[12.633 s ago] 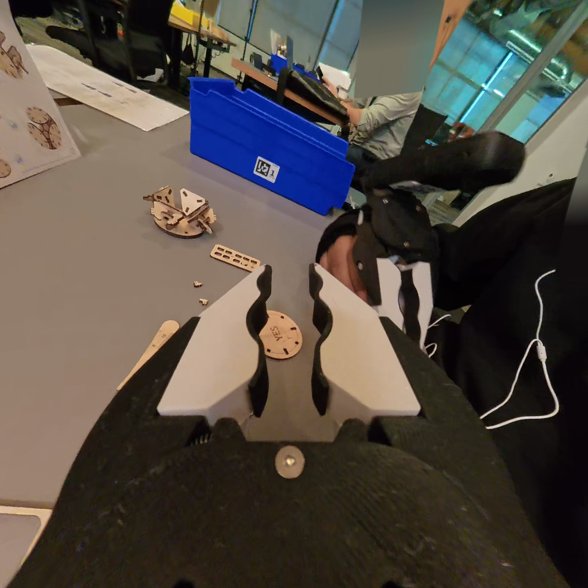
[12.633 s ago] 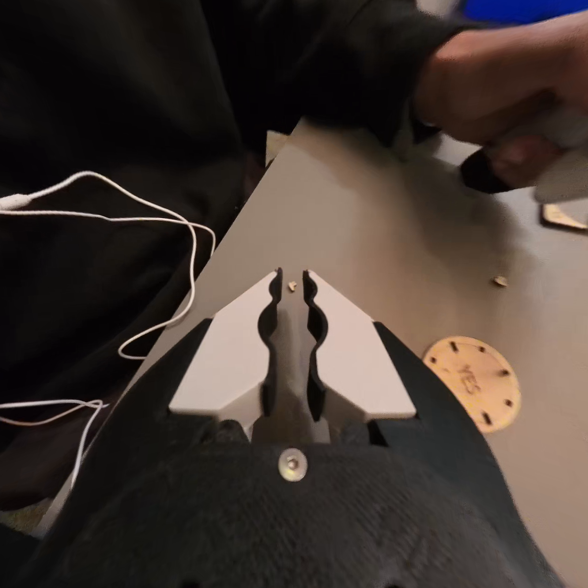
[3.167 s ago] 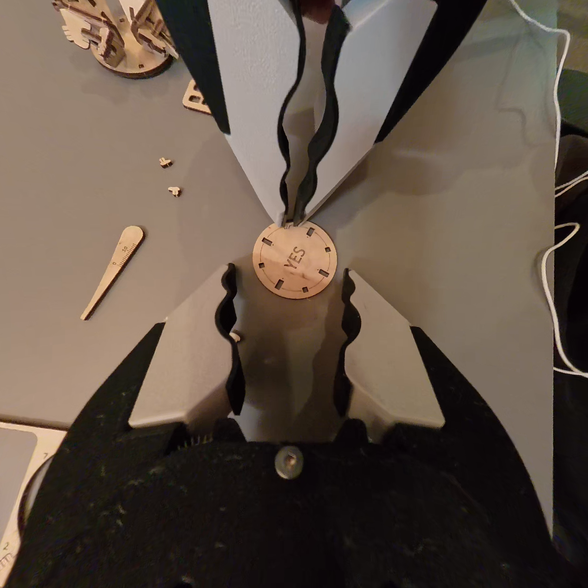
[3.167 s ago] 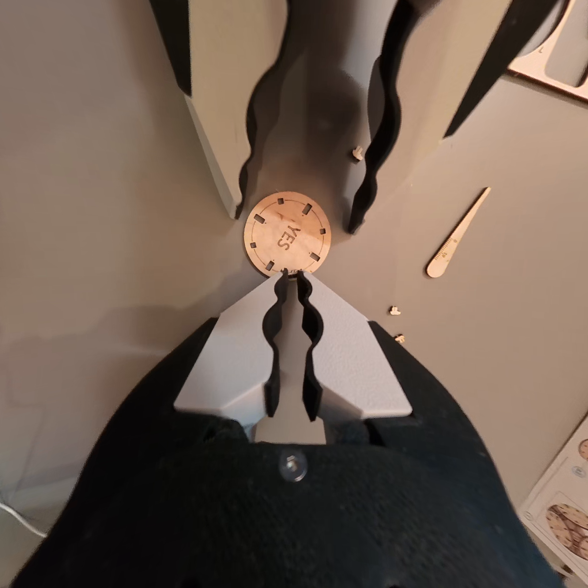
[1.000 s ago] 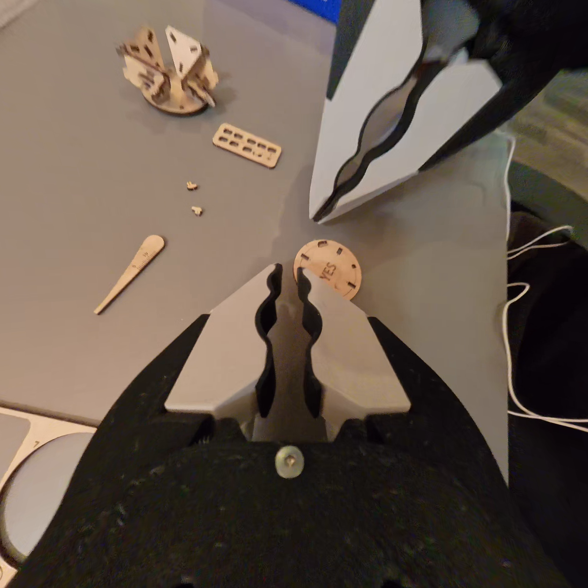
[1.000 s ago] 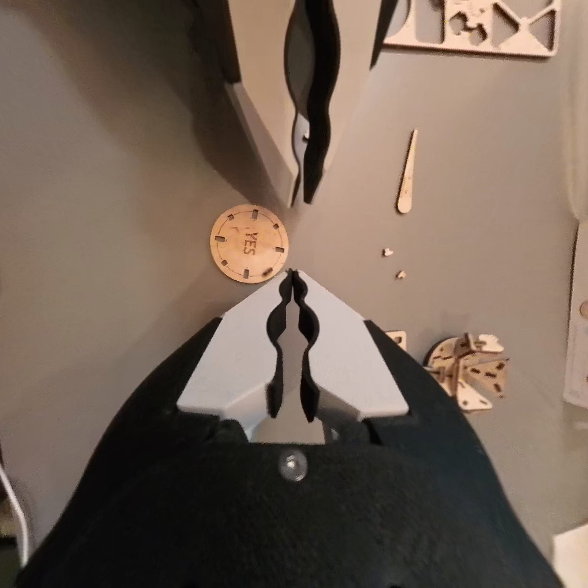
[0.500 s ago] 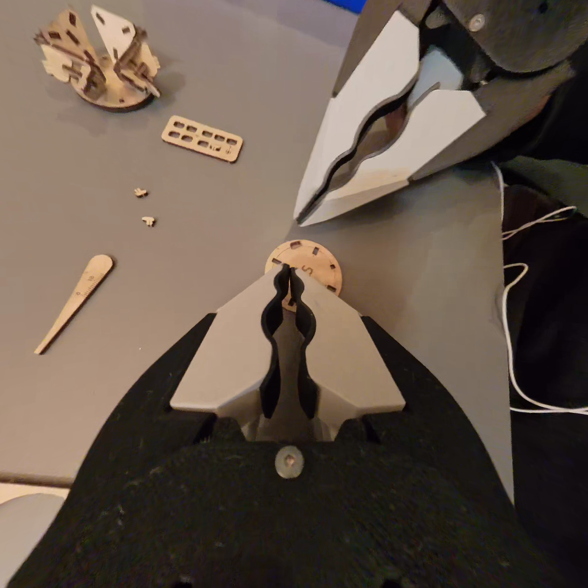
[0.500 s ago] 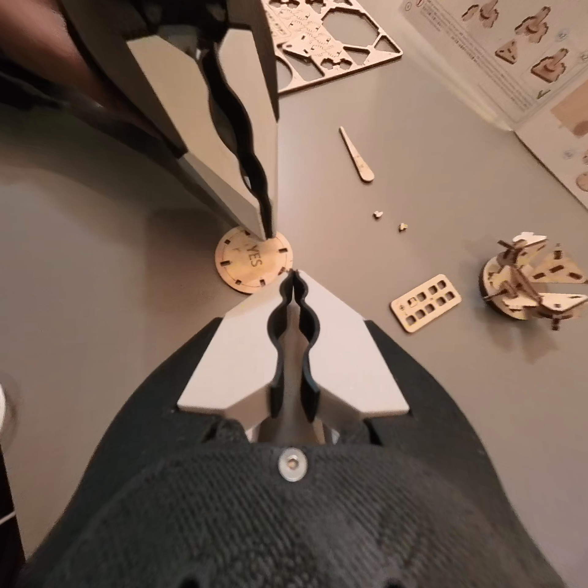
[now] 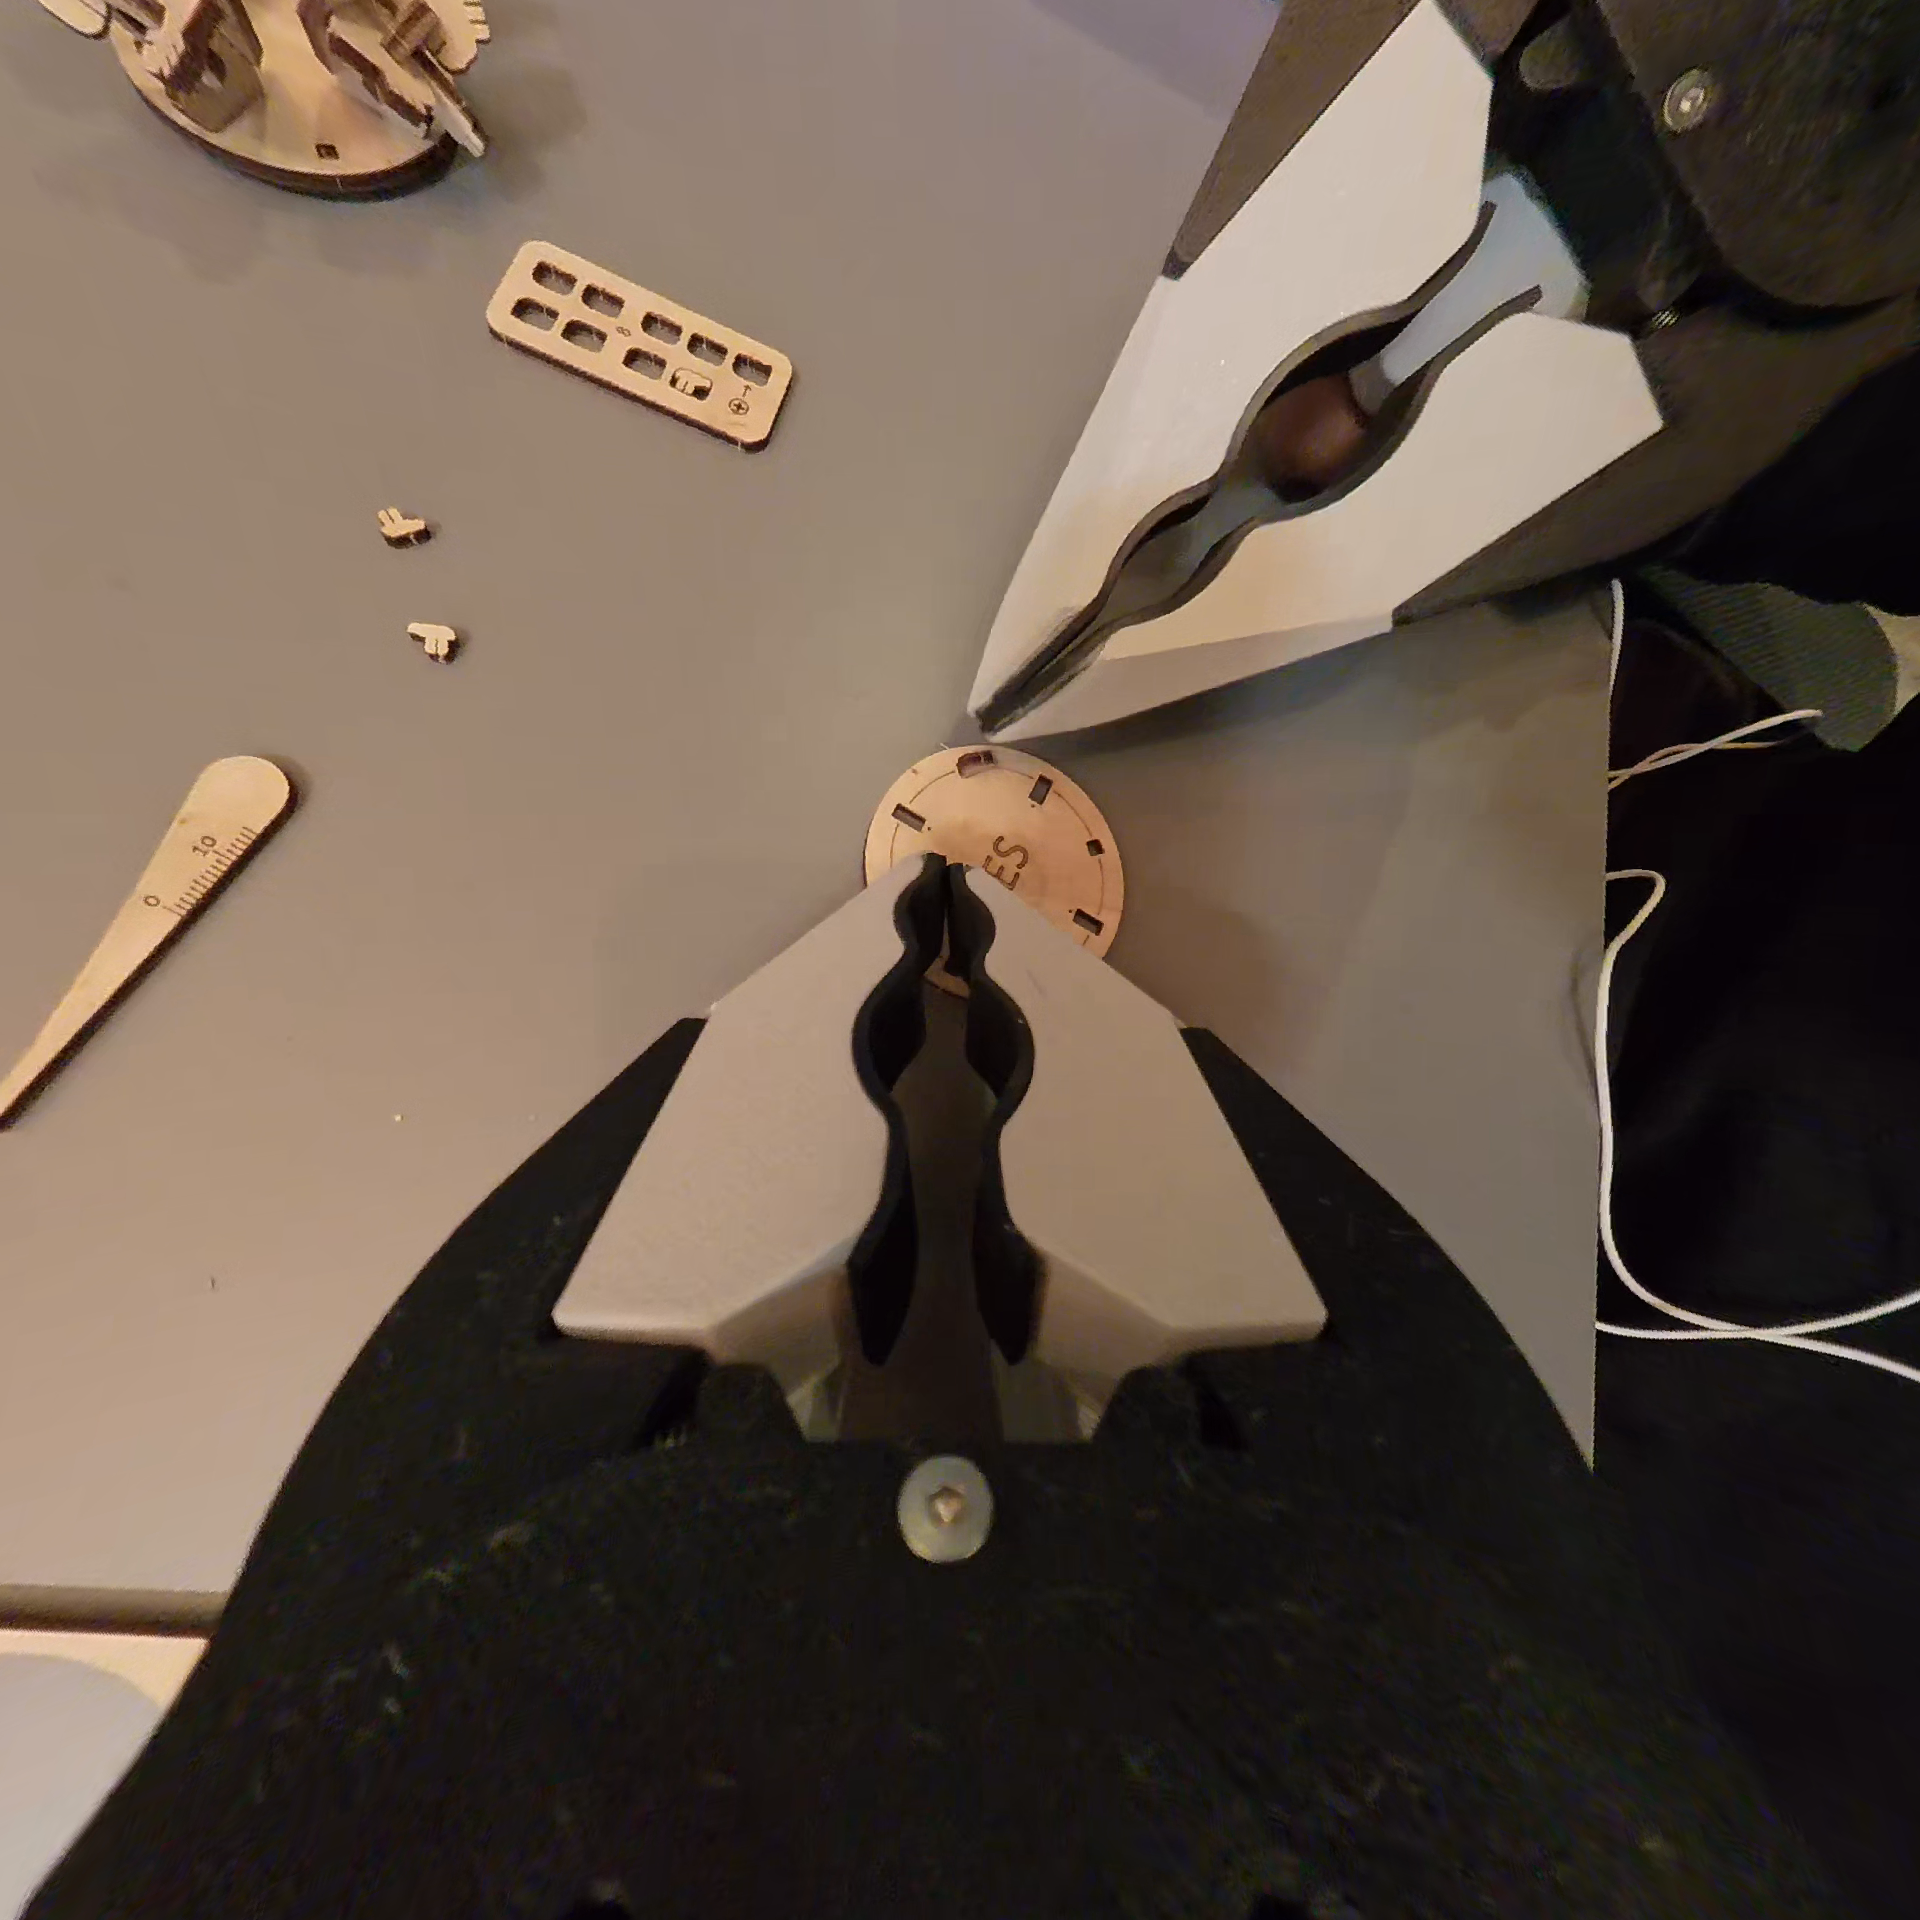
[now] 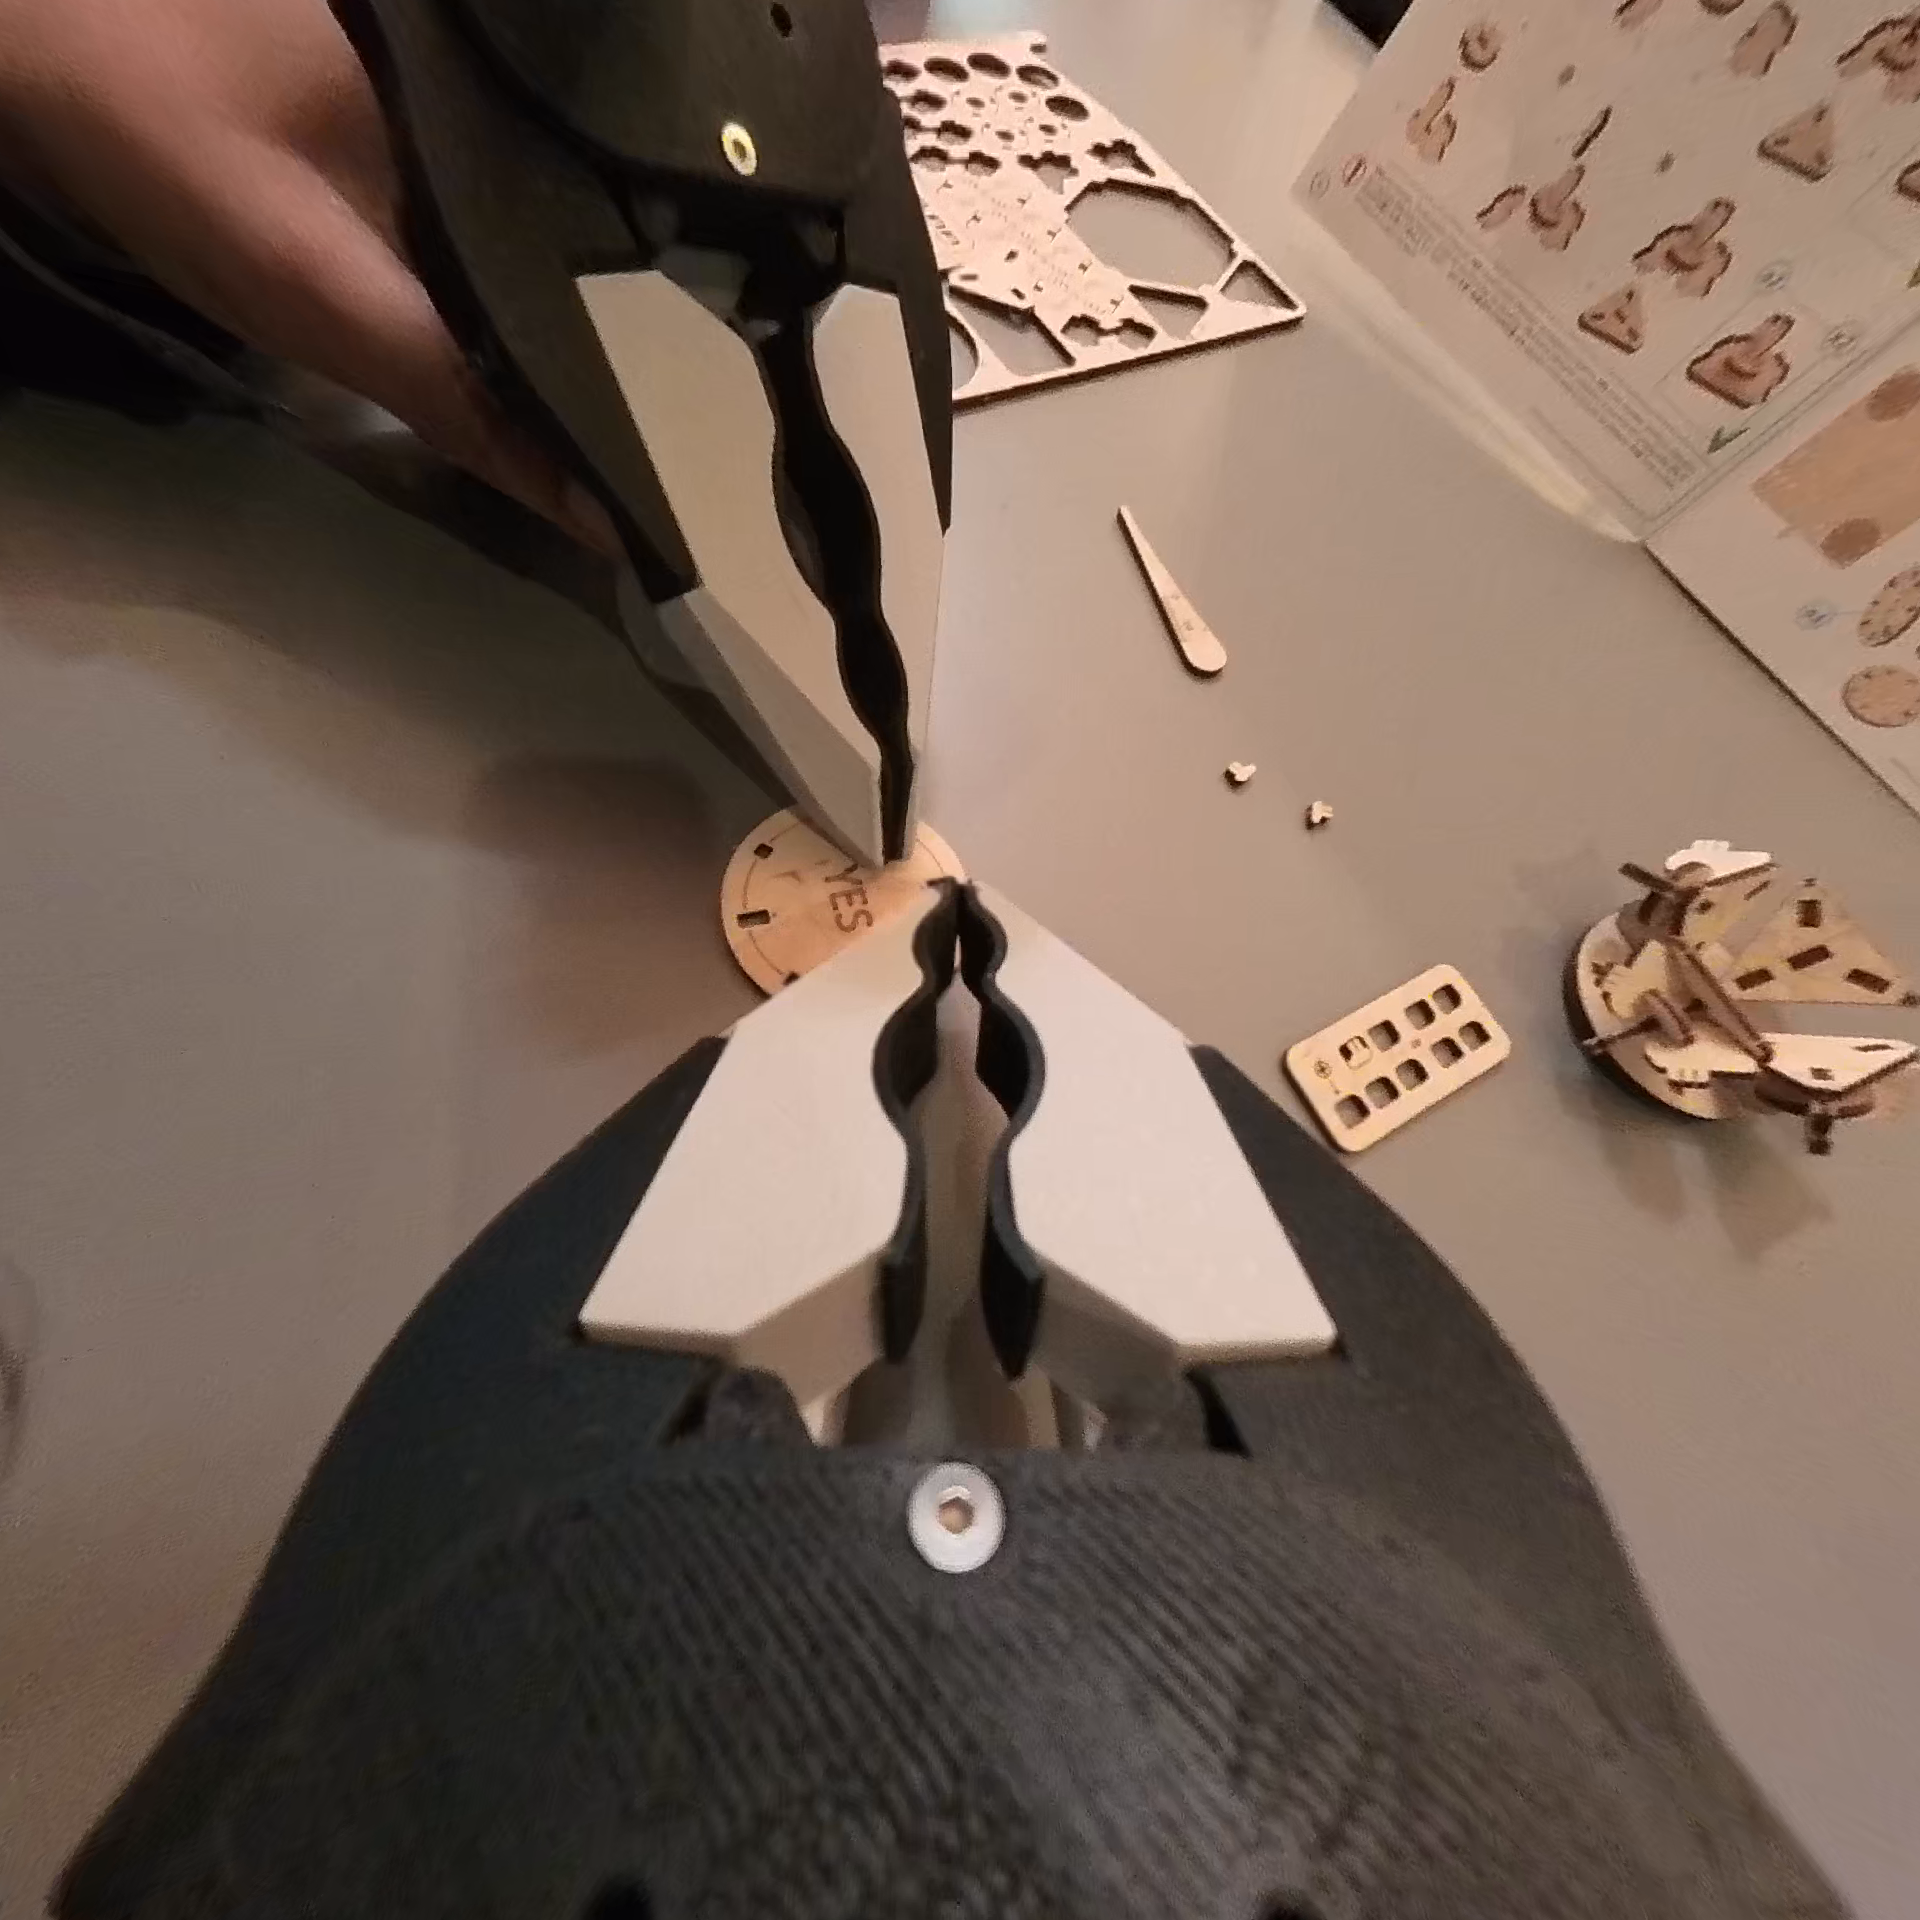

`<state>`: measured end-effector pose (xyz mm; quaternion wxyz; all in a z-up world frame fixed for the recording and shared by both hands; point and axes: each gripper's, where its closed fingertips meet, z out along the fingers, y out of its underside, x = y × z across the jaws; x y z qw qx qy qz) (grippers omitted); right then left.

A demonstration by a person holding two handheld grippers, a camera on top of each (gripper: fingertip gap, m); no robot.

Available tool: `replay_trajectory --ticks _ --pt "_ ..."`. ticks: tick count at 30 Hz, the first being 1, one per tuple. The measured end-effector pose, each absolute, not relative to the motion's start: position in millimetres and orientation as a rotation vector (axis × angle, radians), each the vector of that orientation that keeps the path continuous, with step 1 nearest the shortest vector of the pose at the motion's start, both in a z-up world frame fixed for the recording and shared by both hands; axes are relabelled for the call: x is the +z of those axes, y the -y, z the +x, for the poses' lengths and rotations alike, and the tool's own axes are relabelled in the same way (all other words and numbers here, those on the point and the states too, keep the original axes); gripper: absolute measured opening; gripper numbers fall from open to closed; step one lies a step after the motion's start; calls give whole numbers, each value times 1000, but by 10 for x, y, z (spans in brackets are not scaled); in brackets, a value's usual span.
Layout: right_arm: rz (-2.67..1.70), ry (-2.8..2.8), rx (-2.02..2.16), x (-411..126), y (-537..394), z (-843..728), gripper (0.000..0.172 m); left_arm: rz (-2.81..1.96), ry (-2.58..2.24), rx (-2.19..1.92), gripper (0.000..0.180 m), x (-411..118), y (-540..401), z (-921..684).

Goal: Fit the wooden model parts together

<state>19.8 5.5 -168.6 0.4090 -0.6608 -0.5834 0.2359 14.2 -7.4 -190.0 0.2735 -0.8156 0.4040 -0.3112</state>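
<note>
A round wooden disc with slots around its rim lies flat on the grey table. My left gripper is shut, with its closed tips down on the disc's near part. The right wrist view shows the left gripper coming in from above, tips on the disc. My right gripper is shut, with its tips at the disc's edge. In the left wrist view the right gripper sits at the disc's far rim, next to a slot. I see nothing gripped in either.
A slotted wooden strip, two tiny wooden bits, a wooden pointer with a scale and a part-built wooden assembly lie to the left. A punched sheet and an instruction sheet lie farther off. The table edge and a white cable are at the right. The grippers are tip to tip, or close to it.
My left jaws closed from a small gap and moved onto the disc's top. My right gripper stayed shut and came down to the disc's rim.
</note>
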Motion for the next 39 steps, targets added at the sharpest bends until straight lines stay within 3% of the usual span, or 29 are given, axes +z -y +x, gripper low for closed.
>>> replay_trajectory --ticks 39 --pt "-1707 1548 546 -1820 -48 190 0 -2200 -1077 -848 0 -1898 74 135"
